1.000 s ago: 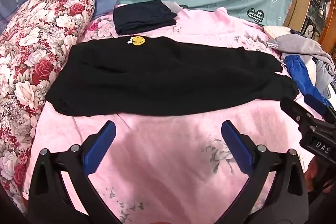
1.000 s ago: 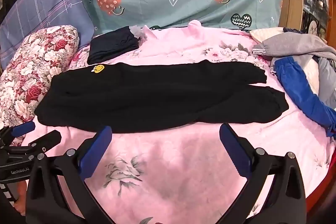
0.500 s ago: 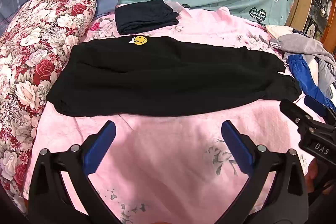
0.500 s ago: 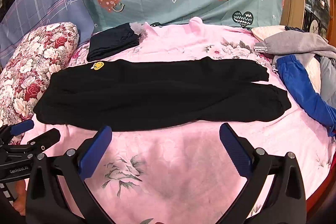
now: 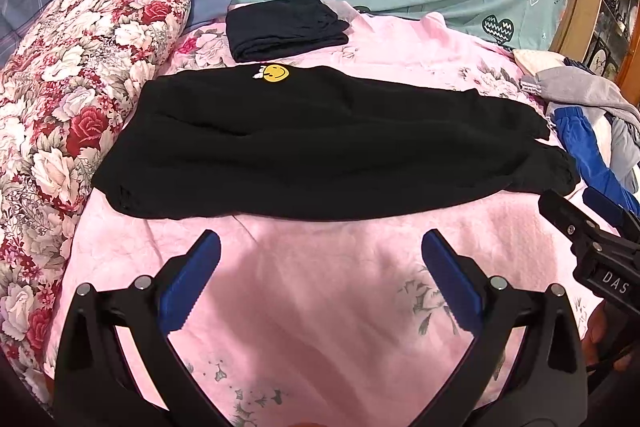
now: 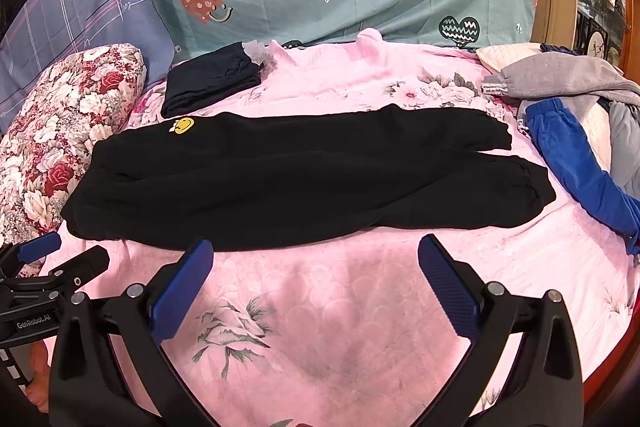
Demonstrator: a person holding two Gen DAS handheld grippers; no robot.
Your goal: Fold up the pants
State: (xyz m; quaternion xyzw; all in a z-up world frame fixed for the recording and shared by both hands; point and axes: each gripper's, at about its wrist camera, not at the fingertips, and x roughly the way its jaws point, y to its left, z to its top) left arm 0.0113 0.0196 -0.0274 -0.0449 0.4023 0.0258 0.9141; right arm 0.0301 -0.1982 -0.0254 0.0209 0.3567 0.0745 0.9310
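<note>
Black pants (image 5: 320, 147) flat on pink bedsheet (image 5: 320, 307), beyond both grippers' spread, empty fingers (image 5: 192, 283).

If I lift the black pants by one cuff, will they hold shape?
Probably not. The black pants lie limp and flat on the pink sheet, so they would likely drape. Their thick gathered cuffs suggest fleece: grippy, somewhat heavy.
</note>
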